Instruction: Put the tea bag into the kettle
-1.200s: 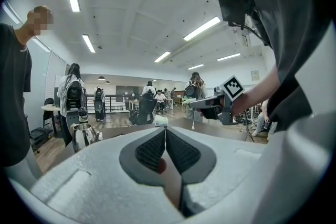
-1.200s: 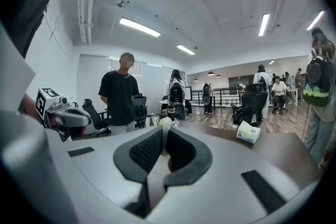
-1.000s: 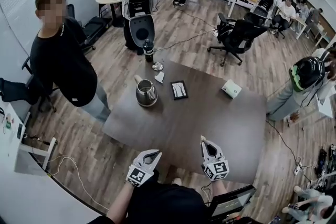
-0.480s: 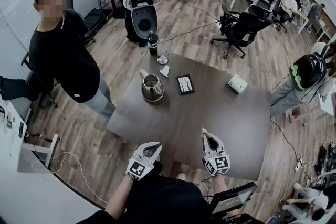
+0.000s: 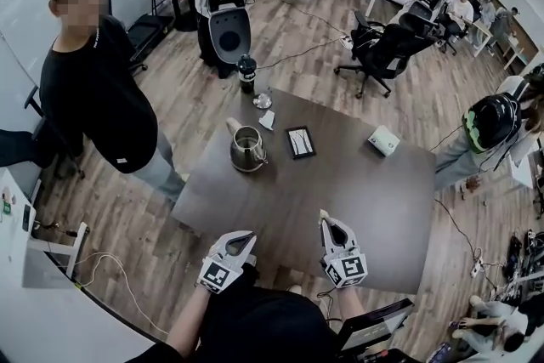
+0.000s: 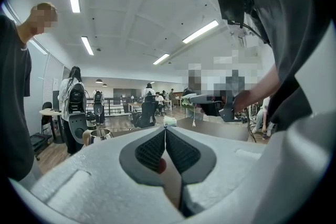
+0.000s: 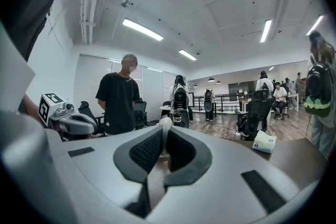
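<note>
Markings: a black-and-white square marker on each gripper's cube; the tissue box [image 5: 383, 140] print is too small to read.
Count: one kettle [image 5: 246, 150], one tea bag [image 5: 267, 120], one black tray [image 5: 300, 142], one dark bottle [image 5: 246, 72].
Tea bag: lying on the surface [image 5: 340, 183] near the kettle, on the bottle's side.
Left gripper [image 5: 246, 236]: jaws clenched, empty.
Right gripper [image 5: 325, 218]: jaws drawn almost together, grasping nothing.
Surface: dark brown.
Room: open office with a wood-plank floor and strip lights.
</note>
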Available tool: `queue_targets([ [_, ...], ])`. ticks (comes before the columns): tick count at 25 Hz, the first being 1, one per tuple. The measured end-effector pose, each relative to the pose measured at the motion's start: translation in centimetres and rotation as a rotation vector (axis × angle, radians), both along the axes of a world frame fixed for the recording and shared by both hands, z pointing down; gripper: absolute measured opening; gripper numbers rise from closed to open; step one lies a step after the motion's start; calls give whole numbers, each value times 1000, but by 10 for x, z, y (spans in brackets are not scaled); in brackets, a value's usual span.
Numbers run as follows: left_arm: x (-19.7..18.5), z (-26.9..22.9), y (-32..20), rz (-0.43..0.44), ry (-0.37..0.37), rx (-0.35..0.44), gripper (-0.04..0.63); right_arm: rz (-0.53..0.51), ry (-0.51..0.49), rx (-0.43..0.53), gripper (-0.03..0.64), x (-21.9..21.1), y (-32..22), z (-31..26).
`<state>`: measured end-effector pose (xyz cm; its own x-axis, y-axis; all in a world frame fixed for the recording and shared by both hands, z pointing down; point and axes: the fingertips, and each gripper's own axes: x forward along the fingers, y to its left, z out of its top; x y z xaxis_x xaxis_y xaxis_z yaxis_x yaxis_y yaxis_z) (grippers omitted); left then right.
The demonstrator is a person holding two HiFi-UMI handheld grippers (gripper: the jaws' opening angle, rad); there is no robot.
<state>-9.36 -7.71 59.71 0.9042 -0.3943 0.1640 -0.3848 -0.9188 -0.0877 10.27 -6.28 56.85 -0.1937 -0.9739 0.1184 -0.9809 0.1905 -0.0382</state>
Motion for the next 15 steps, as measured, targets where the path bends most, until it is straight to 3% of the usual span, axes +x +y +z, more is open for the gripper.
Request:
queue_targets([
  [15, -29, 16, -15, -27, 12, -9, 6, -22, 2, 22, 20, -38, -20, 4],
])
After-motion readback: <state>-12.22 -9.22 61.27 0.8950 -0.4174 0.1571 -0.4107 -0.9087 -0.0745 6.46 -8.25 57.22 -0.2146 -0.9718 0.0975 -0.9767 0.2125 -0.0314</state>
